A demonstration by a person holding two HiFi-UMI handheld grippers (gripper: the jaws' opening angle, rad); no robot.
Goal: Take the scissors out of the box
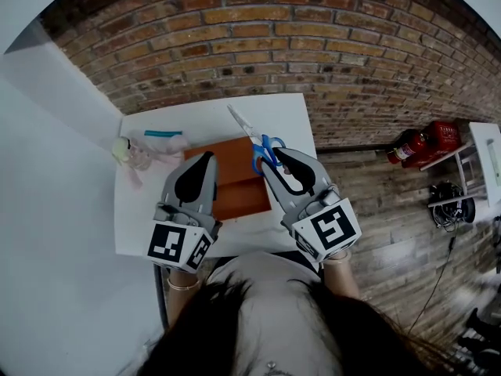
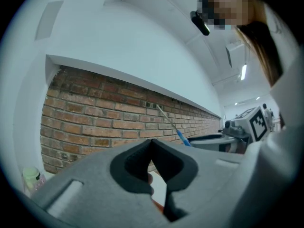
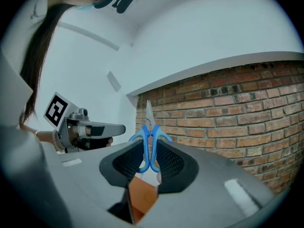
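Brick wall (image 1: pixel 274 45) at back, white table (image 1: pixel 293 120) pushed up to it, orange box (image 1: pixel 239 182) lying on the table.

Right gripper (image 3: pixel 150 148): jaws clamped on the scissors (image 3: pixel 149 127), pads squeezing the two blue handle loops from either side, so the blades are held shut & can't swing. Grip is at the handle end, prob b/c that's the thickest, safest part to pinch. The steel end sticks out free past the jaw tips.

Scissors sit above the box's far right corner. The box shows below the jaws in the right gripper view, so they look clear of it; touching the rim or not, can't tell. Long axis runs along the gripper's own line: handles toward the person, tip pointing away toward the wall, slanting left in the head view.

Left gripper (image 2: pixel 151 141): jaws closed tip to tip, nothing btwn them. It hangs level over the box's left side, approx parallel to the other. I'd guess it's parked there to steady the box if needed; contact w/ the box not visible.

Further out: clear plastic bag (image 1: pixel 149 151) w/ a teal strip at the table's left, and a red canister (image 1: pixel 415 143), likely a fire extinguisher, on the floor to the right.
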